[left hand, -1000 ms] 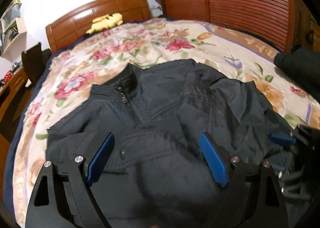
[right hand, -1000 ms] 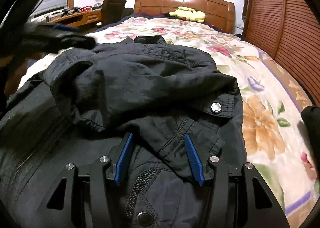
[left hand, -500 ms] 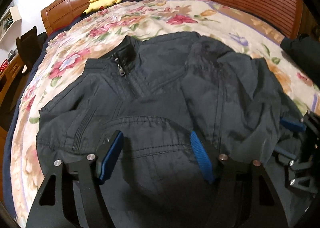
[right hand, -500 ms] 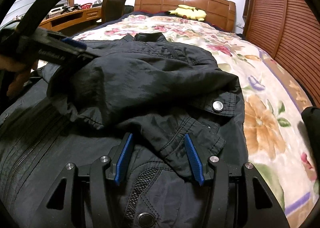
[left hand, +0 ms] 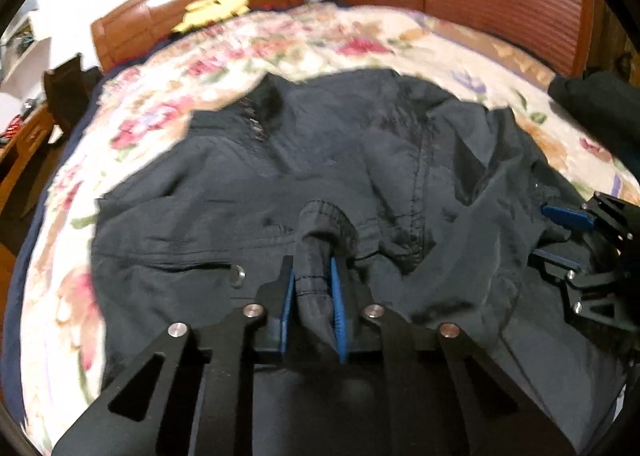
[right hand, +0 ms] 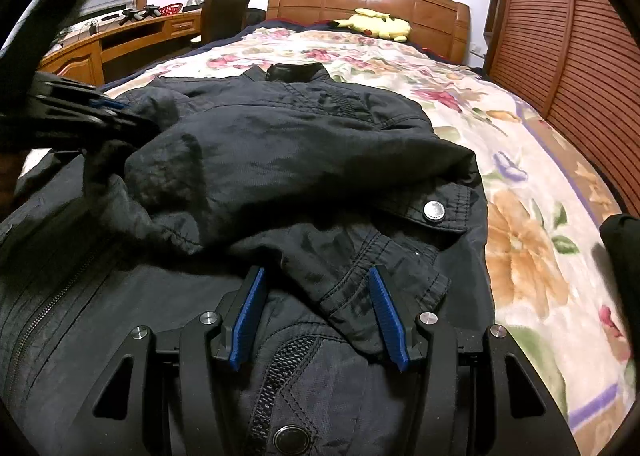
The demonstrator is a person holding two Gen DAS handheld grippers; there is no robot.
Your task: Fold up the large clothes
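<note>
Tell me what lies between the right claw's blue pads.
In the right wrist view, the black jacket's snap-button sleeve cuff lies between the right claw's open pads, untouched.

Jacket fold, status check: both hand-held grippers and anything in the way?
Left hand-held gripper just closed on a bunched fold of the jacket. Right hand-held gripper open, cuff between its fingers. Nothing blocking.

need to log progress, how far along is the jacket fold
Early. Done: the dark jacket lies spread on the floral bedspread, one sleeve already folded across its front. In hand: the left gripper has just closed on a bunched fold of fabric; the right gripper sits open around the sleeve cuff. Left: the other sleeve and folding the body.
</note>
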